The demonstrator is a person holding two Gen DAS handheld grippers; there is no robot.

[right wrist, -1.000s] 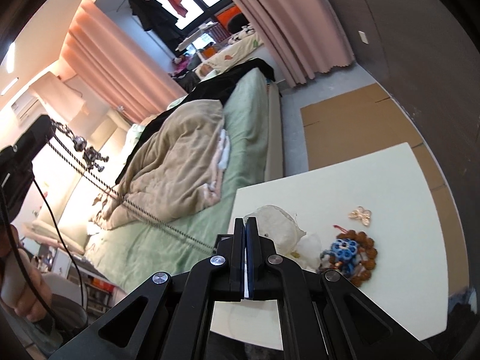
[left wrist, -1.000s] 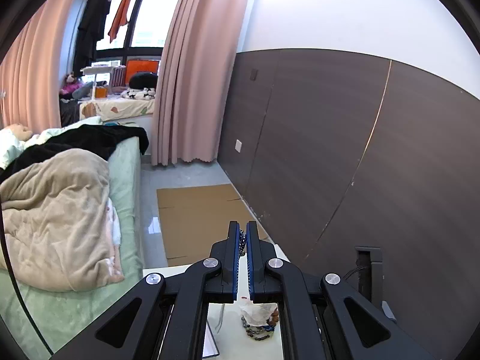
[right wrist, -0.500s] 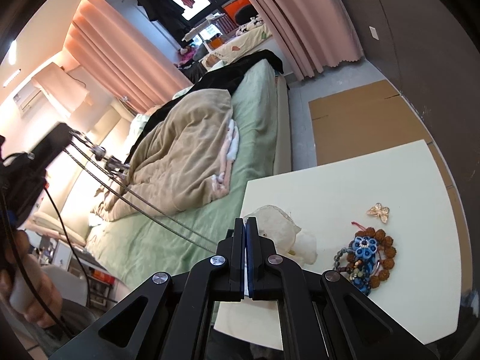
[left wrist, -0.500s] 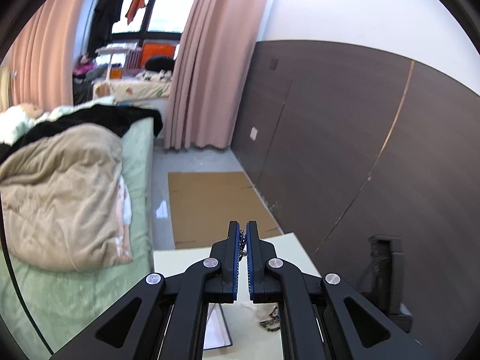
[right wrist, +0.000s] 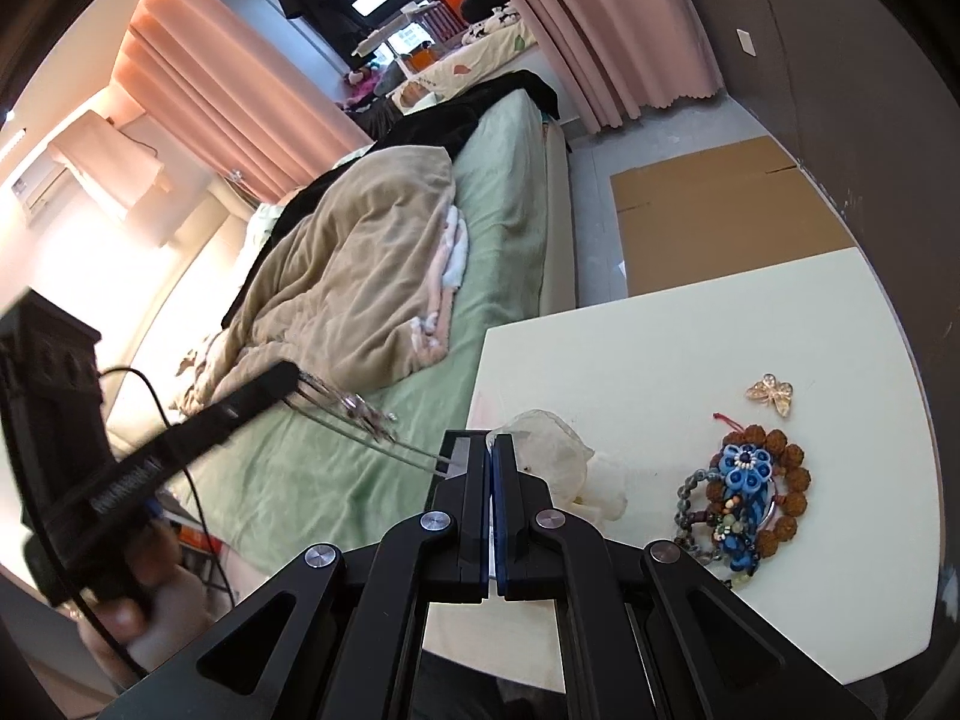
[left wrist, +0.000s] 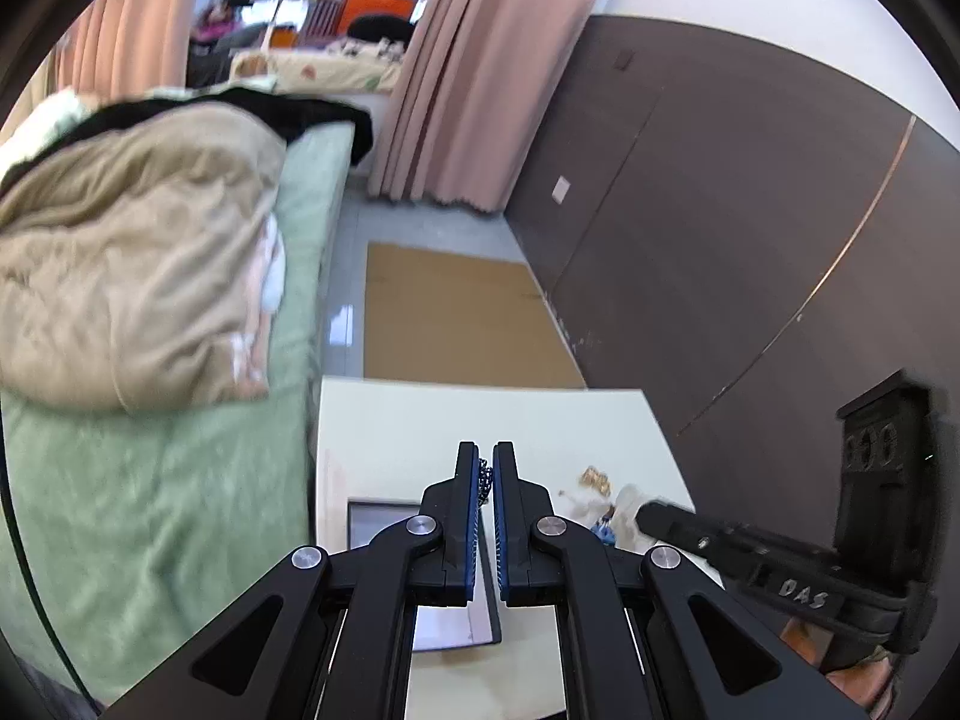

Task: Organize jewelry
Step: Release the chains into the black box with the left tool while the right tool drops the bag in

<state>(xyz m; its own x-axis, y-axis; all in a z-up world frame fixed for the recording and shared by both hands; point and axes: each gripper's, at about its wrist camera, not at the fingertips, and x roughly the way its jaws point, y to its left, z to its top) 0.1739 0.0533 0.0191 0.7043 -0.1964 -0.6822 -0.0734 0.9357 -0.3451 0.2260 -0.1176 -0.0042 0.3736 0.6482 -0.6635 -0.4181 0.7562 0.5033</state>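
Cream table [right wrist: 660,360]: left gripper [left wrist: 486,468] fingers pinch a half-hidden chain [left wrist: 485,480]; right gripper [right wrist: 489,450] fingers pressed together.

necklace chain [left wrist: 485,483] | dark beaded | pinched taut between both jaws

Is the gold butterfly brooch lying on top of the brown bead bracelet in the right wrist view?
No, the butterfly brooch lies alone on the bare table, apart from the bead bracelet.
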